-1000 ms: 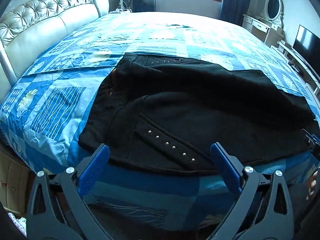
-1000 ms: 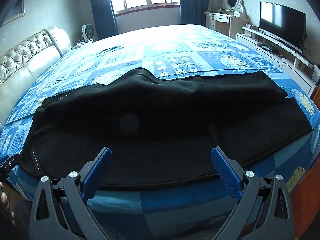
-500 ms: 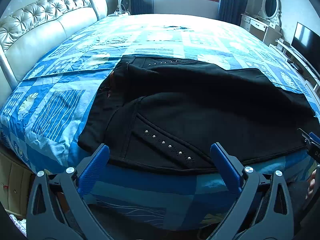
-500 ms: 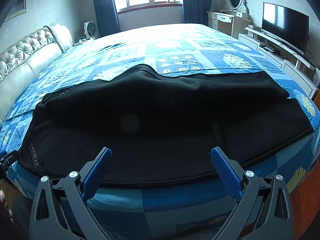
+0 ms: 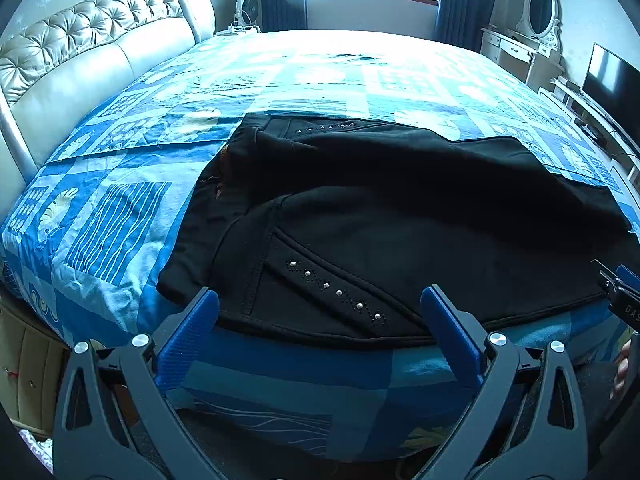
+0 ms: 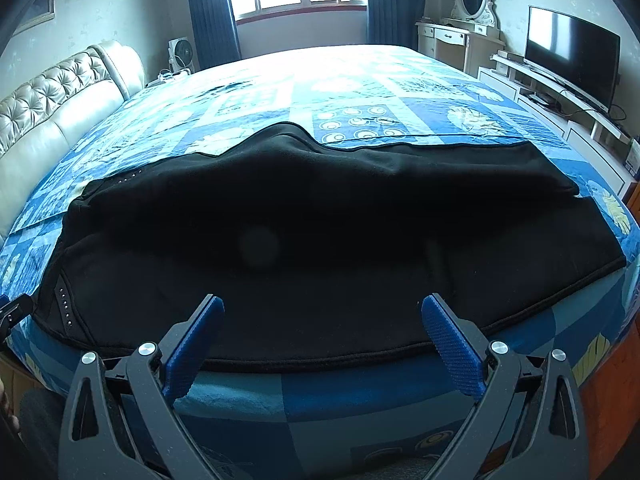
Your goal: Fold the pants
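Black pants (image 5: 400,216) lie along the bedspread's (image 5: 120,216) near edge; left gripper (image 5: 318,312) and right gripper (image 6: 320,320) spread wide, short of it.

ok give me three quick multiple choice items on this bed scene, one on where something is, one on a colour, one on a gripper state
1. Where do the pants lie?
A. along the near edge of the bed
B. against the headboard
C. on the floor

2. What colour are the pants?
A. grey
B. black
C. red

3. How is the left gripper?
A. shut on the waistband
B. shut on nothing
C. open, holding nothing

Answers:
1 A, the dark cloth spreads across the blue bedspread just ahead of both grippers.
2 B, the cloth is black with small silver studs.
3 C, its blue fingers stand wide apart over the hem, as do those of the right gripper.
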The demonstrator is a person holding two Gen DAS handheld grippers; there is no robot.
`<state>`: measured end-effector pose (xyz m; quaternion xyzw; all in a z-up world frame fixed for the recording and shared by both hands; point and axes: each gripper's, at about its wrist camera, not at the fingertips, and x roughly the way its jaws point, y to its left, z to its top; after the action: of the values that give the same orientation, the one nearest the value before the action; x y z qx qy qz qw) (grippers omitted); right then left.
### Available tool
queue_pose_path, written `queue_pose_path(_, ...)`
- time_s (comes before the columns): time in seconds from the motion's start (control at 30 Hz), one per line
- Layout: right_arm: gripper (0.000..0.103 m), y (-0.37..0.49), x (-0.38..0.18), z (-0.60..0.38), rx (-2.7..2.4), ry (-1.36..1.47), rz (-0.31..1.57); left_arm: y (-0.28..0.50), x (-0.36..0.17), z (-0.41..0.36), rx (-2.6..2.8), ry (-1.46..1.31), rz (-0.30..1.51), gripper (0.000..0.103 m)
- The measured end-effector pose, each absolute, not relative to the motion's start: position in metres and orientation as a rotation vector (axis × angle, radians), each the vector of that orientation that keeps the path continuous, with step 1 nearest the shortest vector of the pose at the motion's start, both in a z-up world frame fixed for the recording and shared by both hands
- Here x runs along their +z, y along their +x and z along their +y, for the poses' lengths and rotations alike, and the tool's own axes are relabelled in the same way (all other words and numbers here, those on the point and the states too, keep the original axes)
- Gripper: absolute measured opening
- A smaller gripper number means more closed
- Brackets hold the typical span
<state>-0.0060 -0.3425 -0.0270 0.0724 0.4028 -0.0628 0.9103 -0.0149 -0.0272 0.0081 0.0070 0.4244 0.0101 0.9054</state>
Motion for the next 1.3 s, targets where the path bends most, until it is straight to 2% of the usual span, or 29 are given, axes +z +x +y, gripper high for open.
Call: queue_pose_path(1.3,0.099,-0.0075,-0.0354,-0.3389,-0.124,0.137,0.849,-0.0147,0.0019,-0.0303,0.021,0.023,0.881,0.101)
